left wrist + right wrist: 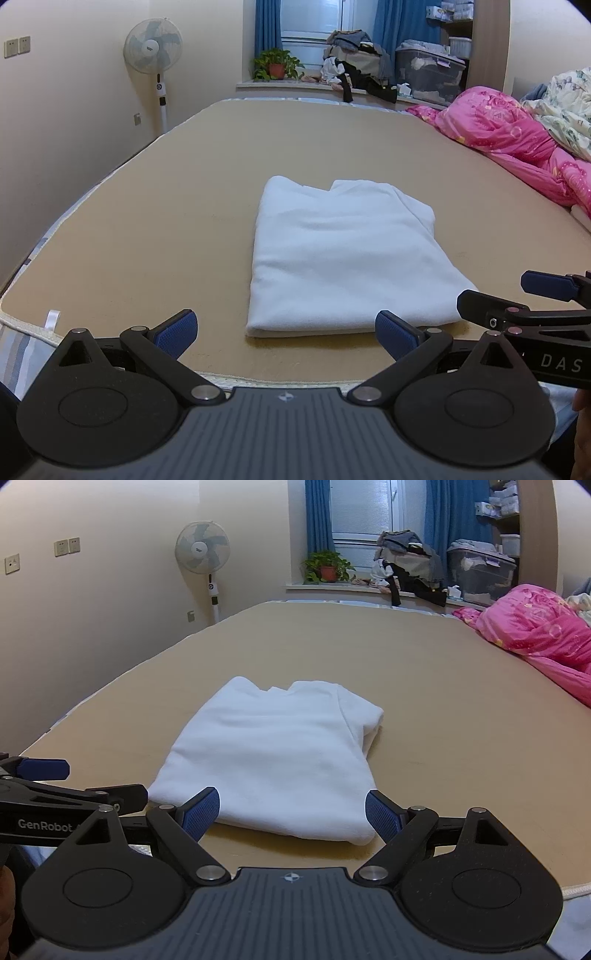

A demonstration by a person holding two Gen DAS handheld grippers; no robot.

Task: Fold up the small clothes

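While the folded white fleece garment [343, 254] lies flat at the centre of the tan bed cover [147, 221], both tools hang back at the near edge, below it in each frame. The garment appears as a tidy rectangle with a notch at its far edge, where a neckline seems to sit, and a thicker doubled layer along its right side. Judged from this shape, the folding is at or near its last stage; whether one more fold is intended cannot be told.

The left gripper [286, 332] occupies the bottom of the left wrist view, its jaws spread wide with nothing between the blue ribbed pads [177, 328], which frame the near hem without touching it. The right gripper [291, 810] sits likewise at the bottom of the right wrist view, jaws apart and empty, the garment's near hem between and just beyond its pads. Each tool also shows at the other view's side edge, so the two are held close, side by side, level and pointing forward over the bed.

A further fold would call for each gripper to advance, close on one near corner, and carry the hem toward the far edge together. A pink quilted duvet [517, 136] is heaped at the right, well apart from the garment.
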